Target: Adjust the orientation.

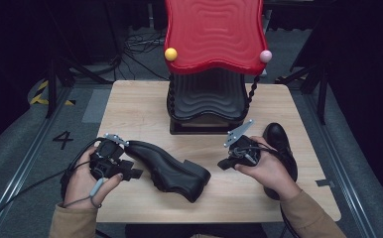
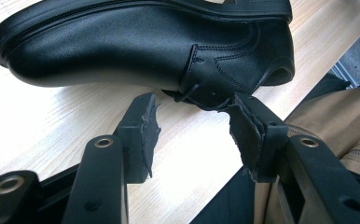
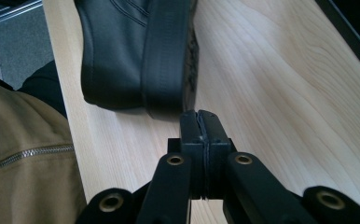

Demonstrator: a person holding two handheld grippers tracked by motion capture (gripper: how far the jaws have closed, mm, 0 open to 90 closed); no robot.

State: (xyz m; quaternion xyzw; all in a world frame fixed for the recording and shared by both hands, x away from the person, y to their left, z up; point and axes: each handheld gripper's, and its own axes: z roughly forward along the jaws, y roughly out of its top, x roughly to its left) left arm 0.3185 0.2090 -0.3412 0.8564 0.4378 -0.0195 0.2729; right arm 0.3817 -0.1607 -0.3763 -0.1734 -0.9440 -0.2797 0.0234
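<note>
Black leather shoe [image 1: 169,170] is lying on its side mid-table [image 1: 140,111]. Left gripper [image 2: 192,123] jaws are standing apart, laces just ahead, nothing held. Right gripper [image 3: 200,122] jaws are pressing together by the heel. Likely regrasp stage; next, the left should be closing on the upper.

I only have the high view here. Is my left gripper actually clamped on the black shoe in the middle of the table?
Observer: No. In the left gripper view the left gripper stands open. The shoe lies on its side just past the tips, its lacing facing the gap, and nothing is clamped.
Operator: And my right gripper?
Observer: In the right gripper view the right gripper is shut on nothing, its jaws pressed together. It points at the heel of that shoe from close by. I cannot tell whether they touch.
</note>
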